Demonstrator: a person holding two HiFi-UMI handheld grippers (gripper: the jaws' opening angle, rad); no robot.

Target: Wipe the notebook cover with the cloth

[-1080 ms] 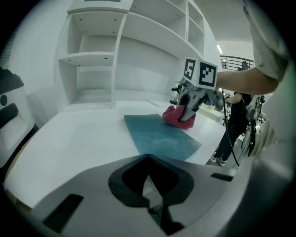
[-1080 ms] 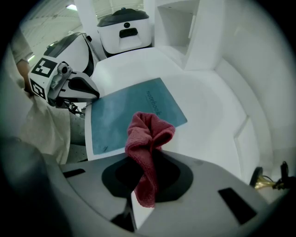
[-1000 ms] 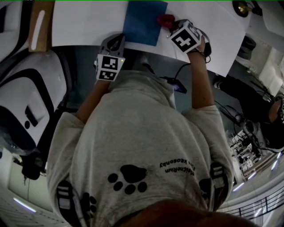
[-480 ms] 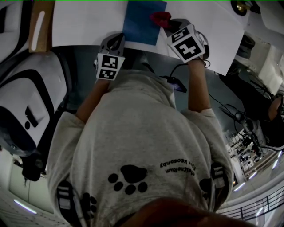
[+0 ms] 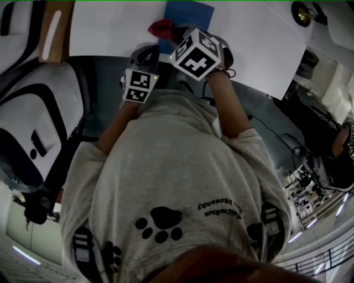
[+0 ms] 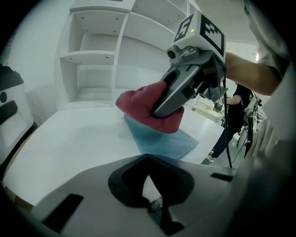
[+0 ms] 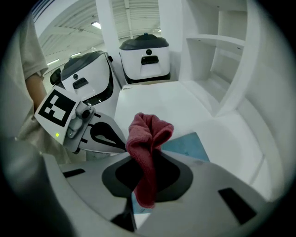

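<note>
Right tool [image 7: 141, 196] tight around red cloth [image 7: 149, 134]

A light grey short-sleeved T-shirt [image 5: 177, 177] is worn, printed with a black paw mark [image 5: 160, 223] and black lettering [image 5: 221, 208]. The left tongs [image 5: 145, 54] and right tongs [image 5: 176, 40] are grey-bodied, each topped by a white cube bearing black square markers.

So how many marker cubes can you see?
2. One cube on the left gripper at the table edge, one cube on the right gripper holding the red cloth at the blue notebook.
</note>
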